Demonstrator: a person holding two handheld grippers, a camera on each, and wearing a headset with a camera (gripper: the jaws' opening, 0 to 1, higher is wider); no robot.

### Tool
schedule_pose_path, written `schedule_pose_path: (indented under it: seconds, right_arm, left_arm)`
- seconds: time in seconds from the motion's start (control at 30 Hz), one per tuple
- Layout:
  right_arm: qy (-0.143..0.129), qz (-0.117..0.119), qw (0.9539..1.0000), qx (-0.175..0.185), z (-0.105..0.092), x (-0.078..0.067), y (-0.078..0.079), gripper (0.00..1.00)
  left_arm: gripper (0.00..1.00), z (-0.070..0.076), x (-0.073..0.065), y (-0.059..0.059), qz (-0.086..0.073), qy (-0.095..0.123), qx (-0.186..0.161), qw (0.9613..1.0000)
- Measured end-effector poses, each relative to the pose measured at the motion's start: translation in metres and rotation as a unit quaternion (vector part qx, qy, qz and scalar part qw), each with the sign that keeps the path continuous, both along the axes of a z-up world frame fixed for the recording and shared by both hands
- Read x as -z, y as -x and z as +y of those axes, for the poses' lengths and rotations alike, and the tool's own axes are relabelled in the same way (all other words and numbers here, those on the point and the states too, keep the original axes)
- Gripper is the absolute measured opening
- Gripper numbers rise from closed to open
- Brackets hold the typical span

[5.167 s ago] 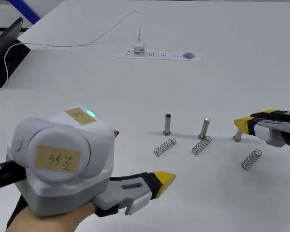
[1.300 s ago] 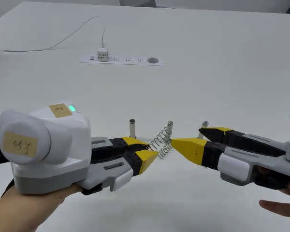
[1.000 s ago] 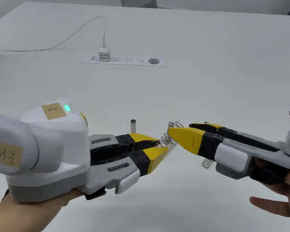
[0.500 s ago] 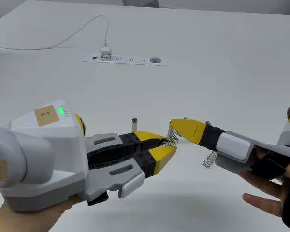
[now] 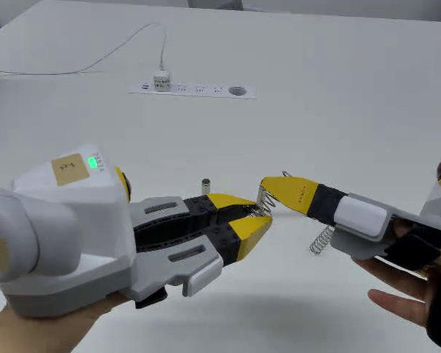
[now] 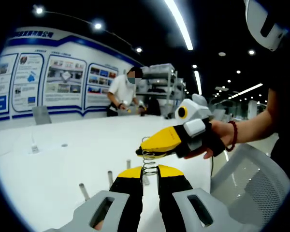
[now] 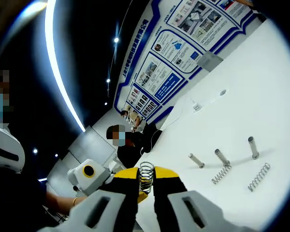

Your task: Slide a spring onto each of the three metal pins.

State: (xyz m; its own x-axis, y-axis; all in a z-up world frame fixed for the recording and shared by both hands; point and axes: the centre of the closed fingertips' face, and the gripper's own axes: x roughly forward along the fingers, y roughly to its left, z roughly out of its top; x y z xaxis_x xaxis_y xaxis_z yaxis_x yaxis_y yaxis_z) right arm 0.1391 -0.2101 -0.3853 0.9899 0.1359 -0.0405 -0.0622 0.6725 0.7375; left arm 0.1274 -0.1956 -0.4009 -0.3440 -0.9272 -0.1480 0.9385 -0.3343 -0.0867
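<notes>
The small coiled steel spring (image 6: 149, 159) is up in the air, clear of the white worktop (image 5: 338, 110). It is pinched at one end by the yellow-tipped left tool (image 6: 152, 170) and at the other by the yellow-tipped right tool (image 7: 146, 174), and both look clenched on it. With two grips on one light coil, the likeliest trouble is a pull or twist between the hands that stretches or kinks it. A hard squeeze could also flatten the end turns so the bore will not pass over a pin. If one tool lets go while the coil is under load, it could flick out and roll away. On the way down, a jaw tip could topple one of the short upright metal pins (image 7: 221, 157), should they stand loose. Count: three pins, all bare; three springs, one held and two loose springs (image 7: 221, 174) lying beside the pins; two tools.
</notes>
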Motion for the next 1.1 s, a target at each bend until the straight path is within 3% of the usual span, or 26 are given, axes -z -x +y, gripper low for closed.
schedule_pose_path:
  seconds: [0.1,0.27,0.37,0.6,0.67,0.77,0.83,0.87,0.97,1.03,1.1]
  right_arm:
    - [0.018,0.000,0.9998,-0.005,0.002,0.000,-0.001,0.11]
    - [0.048,0.004,0.9988,-0.010,0.006,0.000,-0.005,0.11]
    - [0.071,0.009,0.9974,-0.011,0.008,0.002,-0.008,0.11]
    - [0.126,0.008,0.9919,-0.013,0.010,-0.001,-0.017,0.11]
    - [0.145,0.005,0.9893,-0.013,0.010,-0.002,-0.020,0.11]
    - [0.185,0.008,0.9825,-0.014,0.009,-0.001,-0.025,0.11]
    - [0.208,0.012,0.9781,-0.014,0.009,0.001,-0.028,0.11]
    - [0.234,0.015,0.9720,-0.016,0.009,0.003,-0.030,0.11]
    - [0.278,0.024,0.9602,-0.017,0.008,0.008,-0.036,0.11]
    - [0.282,0.026,0.9589,-0.016,0.008,0.009,-0.041,0.11]
    - [0.300,0.027,0.9536,-0.013,0.005,0.012,-0.047,0.11]
  left_arm:
    - [0.10,0.000,0.001,0.000,-0.027,-0.004,-0.001,0.9996]
    - [0.11,0.001,0.004,-0.002,-0.054,-0.019,-0.007,0.9984]
    - [0.11,0.002,0.007,-0.005,-0.057,-0.028,-0.014,0.9979]
    - [0.19,0.008,0.023,-0.017,-0.099,-0.055,-0.037,0.9929]
    - [0.19,0.011,0.027,-0.018,-0.095,-0.064,-0.036,0.9928]
    - [0.22,0.016,0.035,-0.024,-0.105,-0.076,-0.049,0.9904]
    - [0.23,0.018,0.038,-0.028,-0.102,-0.081,-0.055,0.9899]
    - [0.26,0.019,0.039,-0.030,-0.098,-0.082,-0.062,0.9899]
    - [0.36,0.021,0.041,-0.034,-0.089,-0.082,-0.073,0.9900]
    - [0.36,0.022,0.042,-0.036,-0.084,-0.083,-0.079,0.9898]
    - [0.39,0.022,0.044,-0.037,-0.083,-0.085,-0.083,0.9894]
